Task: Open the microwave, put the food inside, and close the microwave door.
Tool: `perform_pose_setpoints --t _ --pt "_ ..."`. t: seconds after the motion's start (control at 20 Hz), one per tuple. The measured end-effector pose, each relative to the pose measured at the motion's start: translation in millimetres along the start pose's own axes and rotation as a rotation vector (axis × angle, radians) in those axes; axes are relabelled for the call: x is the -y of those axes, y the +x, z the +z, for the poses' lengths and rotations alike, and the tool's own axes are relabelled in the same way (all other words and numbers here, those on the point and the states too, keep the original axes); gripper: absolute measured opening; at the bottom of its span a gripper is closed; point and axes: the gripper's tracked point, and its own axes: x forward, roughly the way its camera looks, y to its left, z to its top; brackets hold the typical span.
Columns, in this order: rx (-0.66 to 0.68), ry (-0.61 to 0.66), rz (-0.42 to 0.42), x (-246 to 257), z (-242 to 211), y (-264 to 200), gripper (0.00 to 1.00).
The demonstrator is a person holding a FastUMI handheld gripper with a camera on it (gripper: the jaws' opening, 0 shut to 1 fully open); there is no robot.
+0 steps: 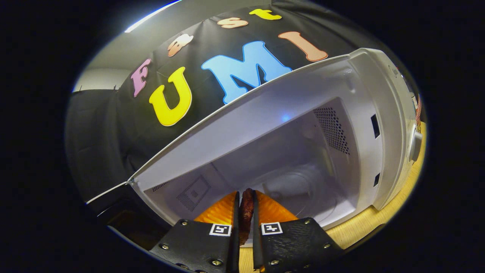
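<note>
Two fingers (235, 212) clamped on thin dark food (246, 212), lengthwise toward the open microwave (363, 125) cavity.

No text reads, perhaps blurred; square coded markers (220, 229) sit on the tongs (246, 194) clamping the food (246, 216).

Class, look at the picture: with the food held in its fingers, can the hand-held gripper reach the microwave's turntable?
Probably yes. The hand-held gripper grips the food before the open microwave, and nothing blocks the turntable ahead.

White microwave (363, 125) open, cavity bare; thin dark-brown food (247, 206) upright, pinched between the jaws at its threshold.
</note>
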Motion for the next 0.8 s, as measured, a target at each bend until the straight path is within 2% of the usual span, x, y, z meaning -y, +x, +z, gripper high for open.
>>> perform_pose_setpoints --t 0.2,0.4,0.6,0.65,0.8 --pt "0.023 0.106 -0.026 -4.1 2.3 19.2 0.14" --pt "0.100 0.027 -0.101 13.9 3.7 32.8 0.14" --pt "0.078 0.004 -0.243 56.5 -9.8 47.5 0.20" --pt "0.070 0.012 -0.256 61.8 -12.8 48.3 0.23" --pt "0.091 0.044 -0.216 50.1 -13.9 47.6 0.29"
